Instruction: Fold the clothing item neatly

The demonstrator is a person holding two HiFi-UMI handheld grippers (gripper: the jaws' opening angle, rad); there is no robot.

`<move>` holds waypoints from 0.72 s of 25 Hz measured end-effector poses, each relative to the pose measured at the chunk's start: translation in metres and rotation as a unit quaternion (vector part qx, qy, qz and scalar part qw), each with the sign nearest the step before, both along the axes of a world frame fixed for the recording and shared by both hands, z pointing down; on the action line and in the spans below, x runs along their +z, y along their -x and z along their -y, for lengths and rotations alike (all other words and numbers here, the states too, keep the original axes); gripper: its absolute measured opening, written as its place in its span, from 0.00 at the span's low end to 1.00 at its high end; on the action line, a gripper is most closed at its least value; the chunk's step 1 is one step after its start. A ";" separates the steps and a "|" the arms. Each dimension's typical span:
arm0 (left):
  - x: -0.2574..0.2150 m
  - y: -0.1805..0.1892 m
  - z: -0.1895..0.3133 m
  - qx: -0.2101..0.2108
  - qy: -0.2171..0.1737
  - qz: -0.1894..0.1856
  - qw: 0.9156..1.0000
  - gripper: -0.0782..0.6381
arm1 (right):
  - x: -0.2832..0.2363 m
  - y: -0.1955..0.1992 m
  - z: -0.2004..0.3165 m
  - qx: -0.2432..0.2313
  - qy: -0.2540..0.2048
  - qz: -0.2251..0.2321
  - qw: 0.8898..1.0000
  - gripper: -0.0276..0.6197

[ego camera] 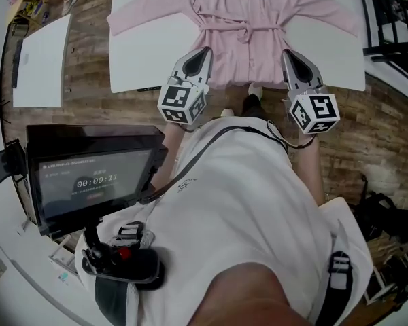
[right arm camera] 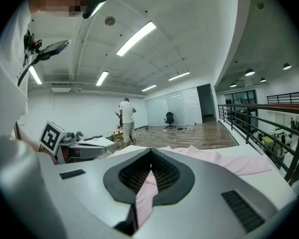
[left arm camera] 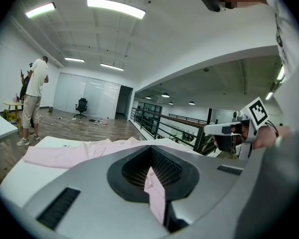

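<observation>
A pink robe (ego camera: 248,19) lies spread on the white table (ego camera: 146,53), sleeves out to both sides and its belt tied at the waist. My left gripper (ego camera: 202,54) is at the near hem on the robe's left side, my right gripper (ego camera: 290,56) at the near hem on its right. In the left gripper view the jaws are closed (left arm camera: 152,156) with a strip of pink fabric (left arm camera: 155,193) pinched between them. The right gripper view shows the same: closed jaws (right arm camera: 150,157) on a fold of pink cloth (right arm camera: 145,193).
A second white table (ego camera: 44,63) stands to the left over the wooden floor. A dark monitor (ego camera: 95,178) on a stand sits close at my left. A person (left arm camera: 34,98) stands far back in the room. A black railing (right arm camera: 269,128) runs along the right.
</observation>
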State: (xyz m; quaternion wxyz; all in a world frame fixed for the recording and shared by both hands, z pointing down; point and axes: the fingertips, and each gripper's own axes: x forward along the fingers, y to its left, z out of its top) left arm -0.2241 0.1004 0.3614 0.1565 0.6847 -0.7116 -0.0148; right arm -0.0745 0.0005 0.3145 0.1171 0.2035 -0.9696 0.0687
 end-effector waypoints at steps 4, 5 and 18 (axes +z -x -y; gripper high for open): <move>0.001 0.000 0.016 -0.012 0.000 0.004 1.000 0.11 | 0.004 0.003 0.015 -0.011 0.001 0.000 1.000 0.05; 0.002 -0.001 0.017 -0.014 -0.003 0.004 1.000 0.11 | 0.007 0.003 0.016 -0.013 0.000 -0.001 1.000 0.05; 0.027 -0.002 0.128 -0.057 0.021 -0.014 0.998 0.11 | 0.040 0.015 0.133 -0.055 0.028 -0.014 0.998 0.05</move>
